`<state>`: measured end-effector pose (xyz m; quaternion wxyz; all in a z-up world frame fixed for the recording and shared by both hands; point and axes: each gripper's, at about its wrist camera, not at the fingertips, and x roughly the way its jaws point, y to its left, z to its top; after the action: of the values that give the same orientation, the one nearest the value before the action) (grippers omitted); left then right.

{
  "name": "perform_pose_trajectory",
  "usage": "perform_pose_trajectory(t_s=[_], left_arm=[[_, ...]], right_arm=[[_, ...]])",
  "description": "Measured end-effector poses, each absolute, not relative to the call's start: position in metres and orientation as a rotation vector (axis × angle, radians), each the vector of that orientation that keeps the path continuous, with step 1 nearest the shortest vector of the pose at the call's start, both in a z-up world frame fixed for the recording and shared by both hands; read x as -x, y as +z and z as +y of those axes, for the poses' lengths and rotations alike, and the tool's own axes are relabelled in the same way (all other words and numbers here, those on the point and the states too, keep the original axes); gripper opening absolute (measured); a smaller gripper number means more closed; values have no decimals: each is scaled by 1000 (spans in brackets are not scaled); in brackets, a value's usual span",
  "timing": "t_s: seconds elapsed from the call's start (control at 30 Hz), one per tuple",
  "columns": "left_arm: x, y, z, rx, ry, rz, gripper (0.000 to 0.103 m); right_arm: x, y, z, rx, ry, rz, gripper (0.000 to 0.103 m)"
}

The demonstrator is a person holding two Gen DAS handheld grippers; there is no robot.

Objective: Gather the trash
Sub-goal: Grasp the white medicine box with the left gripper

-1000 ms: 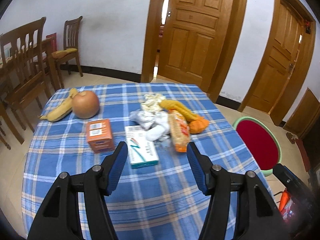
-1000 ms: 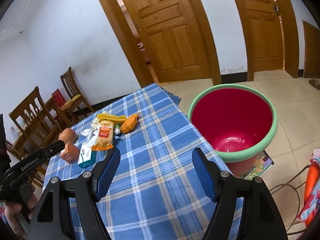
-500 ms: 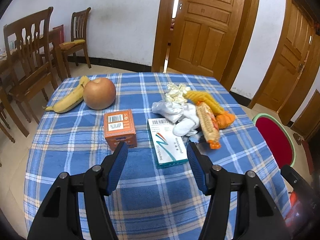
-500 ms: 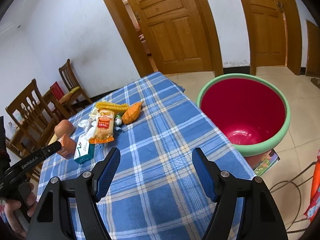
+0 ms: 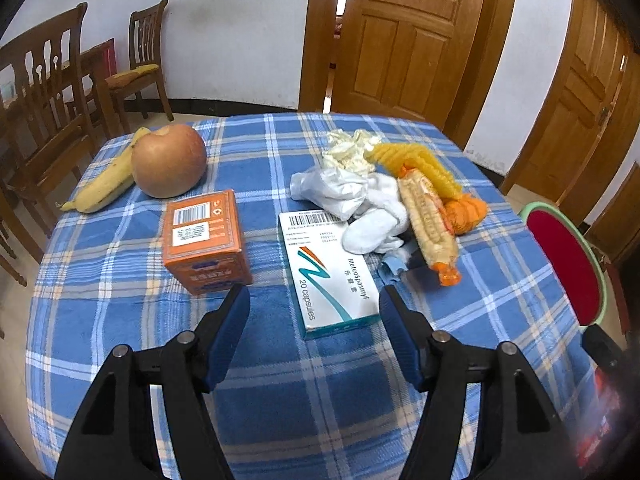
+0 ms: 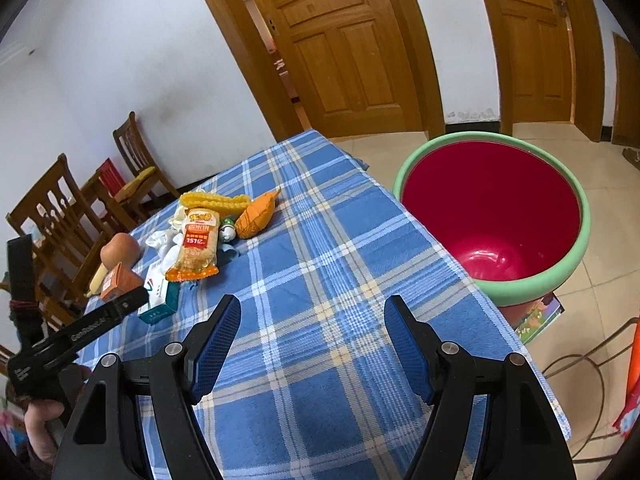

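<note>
While I hold the left tool (image 5: 314,312) low over the counter (image 5: 280,380), its fingers stand apart — the white capsule box (image 5: 329,270) lies just ahead between them, beside the orange carton (image 5: 204,240). Crumpled tissues (image 5: 348,196) and a snack wrapper (image 5: 428,220) are piled behind. My right tool (image 6: 312,326) is spread too, with the red bin (image 6: 494,216) off the counter's edge.

- Table under a blue plaid cloth (image 5: 320,380) fills the lower frame.
- Upper left: banana (image 5: 105,182), apple (image 5: 169,160).
- Centre: orange box (image 5: 204,240), capsule box (image 5: 330,276) (lying flat).
- Upper right — wrappers and tissue (image 5: 380,196) heaped together.
</note>
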<state>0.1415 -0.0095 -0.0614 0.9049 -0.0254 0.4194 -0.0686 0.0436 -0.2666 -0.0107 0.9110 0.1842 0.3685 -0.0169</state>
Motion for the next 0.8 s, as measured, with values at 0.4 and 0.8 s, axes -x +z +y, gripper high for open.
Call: perform_pose_trajectory(t_s=[0.4,0.8], left_arm=[[-168,-80,-26,2,-139,919,67],[-162,-77,-5,69,-127,891,52]], right_arm=[[-45,-14,-270,-382,-46,772,75],[-57,-9,-256,-348,-3,786,75]])
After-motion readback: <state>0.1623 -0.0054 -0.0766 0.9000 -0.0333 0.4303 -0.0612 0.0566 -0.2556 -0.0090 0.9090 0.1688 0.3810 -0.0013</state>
